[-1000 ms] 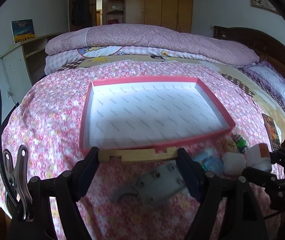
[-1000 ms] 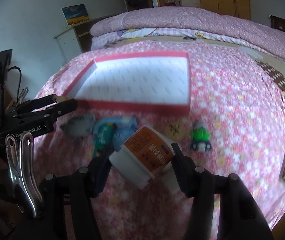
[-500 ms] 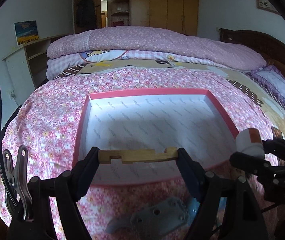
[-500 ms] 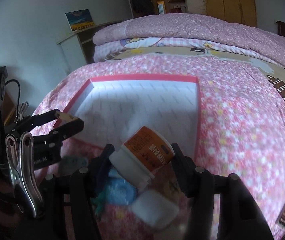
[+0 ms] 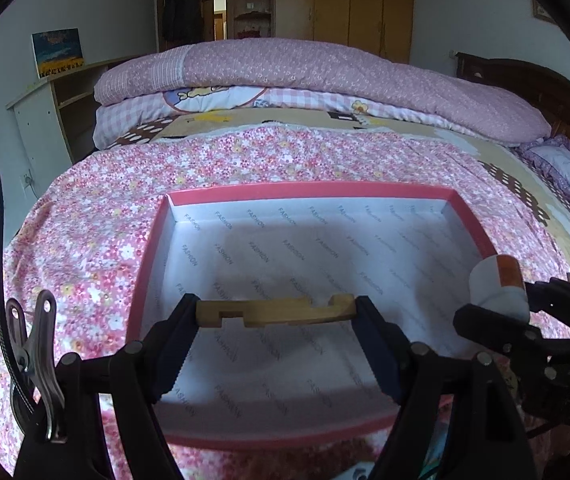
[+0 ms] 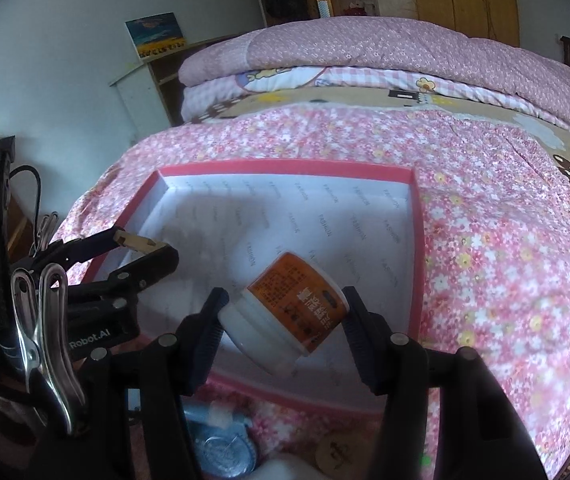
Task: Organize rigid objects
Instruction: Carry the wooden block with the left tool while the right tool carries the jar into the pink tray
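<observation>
Over the pink-rimmed white cardboard box (image 5: 467, 216) on the bed, both claws have now moved in from the bedspread, the left gripper (image 5: 276, 314) pinching a notched wooden strip (image 5: 281, 312) and the right gripper (image 6: 283, 314) squeezing a white jar with an orange label (image 6: 289, 312), so both look ready to drop in.

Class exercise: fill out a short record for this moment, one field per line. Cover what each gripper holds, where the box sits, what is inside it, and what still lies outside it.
left gripper: jaws shut on the notched wooden piece, held over the box
right gripper: jaws shut on the white jar with orange label, tilted, over the box
pink-rimmed box: on the floral bedspread
box contents: nothing resting inside
outside box: blue round item and wooden disc near its front edge
</observation>
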`<state>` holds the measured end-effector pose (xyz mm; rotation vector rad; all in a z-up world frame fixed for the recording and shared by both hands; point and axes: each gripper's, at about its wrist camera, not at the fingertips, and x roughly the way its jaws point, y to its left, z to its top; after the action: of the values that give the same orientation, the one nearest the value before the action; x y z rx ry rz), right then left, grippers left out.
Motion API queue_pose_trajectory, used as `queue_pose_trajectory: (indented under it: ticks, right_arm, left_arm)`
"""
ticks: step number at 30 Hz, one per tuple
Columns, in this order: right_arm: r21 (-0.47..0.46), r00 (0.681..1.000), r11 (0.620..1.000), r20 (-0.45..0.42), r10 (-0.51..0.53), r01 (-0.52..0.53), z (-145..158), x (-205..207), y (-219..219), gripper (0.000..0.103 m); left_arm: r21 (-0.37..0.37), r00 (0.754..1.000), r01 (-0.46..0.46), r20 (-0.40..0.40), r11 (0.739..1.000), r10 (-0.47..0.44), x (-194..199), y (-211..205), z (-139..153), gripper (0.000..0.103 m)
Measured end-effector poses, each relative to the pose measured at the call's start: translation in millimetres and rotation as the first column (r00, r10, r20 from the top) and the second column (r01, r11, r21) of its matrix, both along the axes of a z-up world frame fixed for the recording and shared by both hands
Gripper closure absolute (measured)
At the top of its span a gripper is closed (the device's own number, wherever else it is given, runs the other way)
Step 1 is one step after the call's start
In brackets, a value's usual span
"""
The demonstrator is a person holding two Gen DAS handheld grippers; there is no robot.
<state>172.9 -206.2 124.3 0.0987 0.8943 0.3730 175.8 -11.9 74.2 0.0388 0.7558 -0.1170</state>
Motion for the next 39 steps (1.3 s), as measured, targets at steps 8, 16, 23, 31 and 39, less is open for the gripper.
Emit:
queue_pose_trajectory:
  ticks: [8,16,23,31,39]
  right_arm:
    - [-0.016,1.000,1.000,-0.018,-0.006,0.005,-7,11,2,0.045]
    - [-0.042,0.997,0.999,-0.067,-0.035,0.032,-22,19,0,0.045]
    - [-0.119,0.997,0.992,-0.067,-0.041,0.033,-26,20,2,0.045]
    - [-0.128,0.995,0.990,-0.078,-0.061,0.051,-28,19,-11,0.045]
    - [-0.067,0.992,0.995,-0.098,-0.077,0.070,-23,19,-15,0.041]
  left_arm:
    - [-0.001,0.999,-0.015,-0.040,1.000,0.015,14,-2,-16,0.022]
    - [0.009,0.996,-0.034,-0.079,0.999,0.034,19,-2,-24,0.022]
    - [0.060,0.995,-0.025,-0.093,0.998,0.031,19,-13,-26,0.022]
    - [0.075,0.995,0.005,-0.103,0.997,0.003,13,-27,-28,0.022]
    - [0.010,0.990,-0.015,-0.138,1.000,0.016,14,-18,-22,0.022]
